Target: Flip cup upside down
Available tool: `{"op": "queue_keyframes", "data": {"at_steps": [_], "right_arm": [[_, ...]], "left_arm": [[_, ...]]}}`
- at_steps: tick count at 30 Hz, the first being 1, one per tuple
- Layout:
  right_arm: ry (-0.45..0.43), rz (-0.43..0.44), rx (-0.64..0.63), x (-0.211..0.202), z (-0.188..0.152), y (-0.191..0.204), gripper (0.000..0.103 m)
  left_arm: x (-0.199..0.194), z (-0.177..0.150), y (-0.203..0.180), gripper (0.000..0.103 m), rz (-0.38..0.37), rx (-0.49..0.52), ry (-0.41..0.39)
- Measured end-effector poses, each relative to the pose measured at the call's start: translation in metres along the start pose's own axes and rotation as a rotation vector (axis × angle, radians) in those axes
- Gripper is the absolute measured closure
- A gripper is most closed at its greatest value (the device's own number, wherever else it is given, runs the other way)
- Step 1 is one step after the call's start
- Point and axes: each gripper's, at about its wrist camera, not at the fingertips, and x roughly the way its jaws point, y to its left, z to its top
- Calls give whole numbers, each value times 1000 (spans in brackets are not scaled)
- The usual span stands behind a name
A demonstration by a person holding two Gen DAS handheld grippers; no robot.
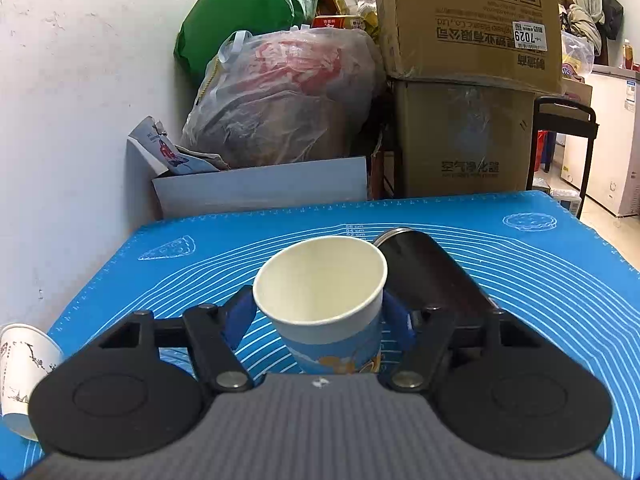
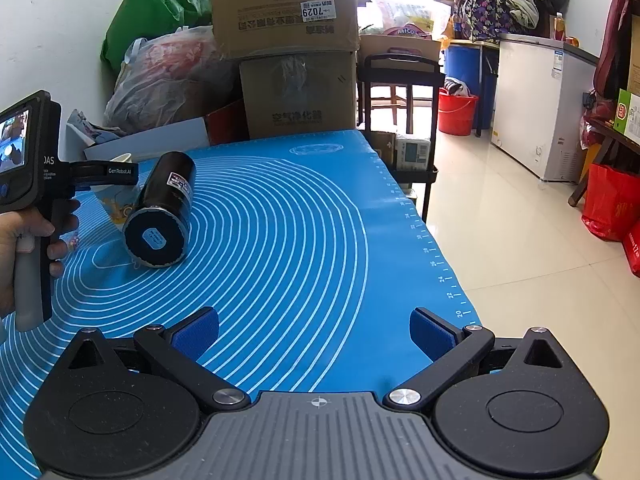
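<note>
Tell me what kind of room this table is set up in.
Probably a home storage or utility room: stacked cardboard boxes and stuffed plastic bags crowd the wall, and a white chest freezer and red bucket stand on the tiled floor.

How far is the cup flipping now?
Done: the left tongs are closed on the paper cup. In hand: the cup is held mouth up, tilted, beside the lying black tumbler. Left: turning it over and setting it on the blue mat. The right tongs wait open.
</note>
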Motion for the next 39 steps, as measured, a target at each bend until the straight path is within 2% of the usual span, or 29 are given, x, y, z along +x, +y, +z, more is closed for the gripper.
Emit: {"op": "queue_keyframes", "data": {"at_steps": [7,17,31,39], "right_arm": [[-4,-3,-10,-2,0,2,0],[-32,10,-23,-24,0,13,0],[-42,49,-69,-67,-14,29,0],[-31,55,-87,-78,-22,30,0]], "left_arm": [[-16,-2,4,35,-12,-4,-16],[-84,-14,10,35,-59,17,-46],[-181,-60,22,35,-85,17,-10],[-204,-82,18,35,-104,34,34]]}}
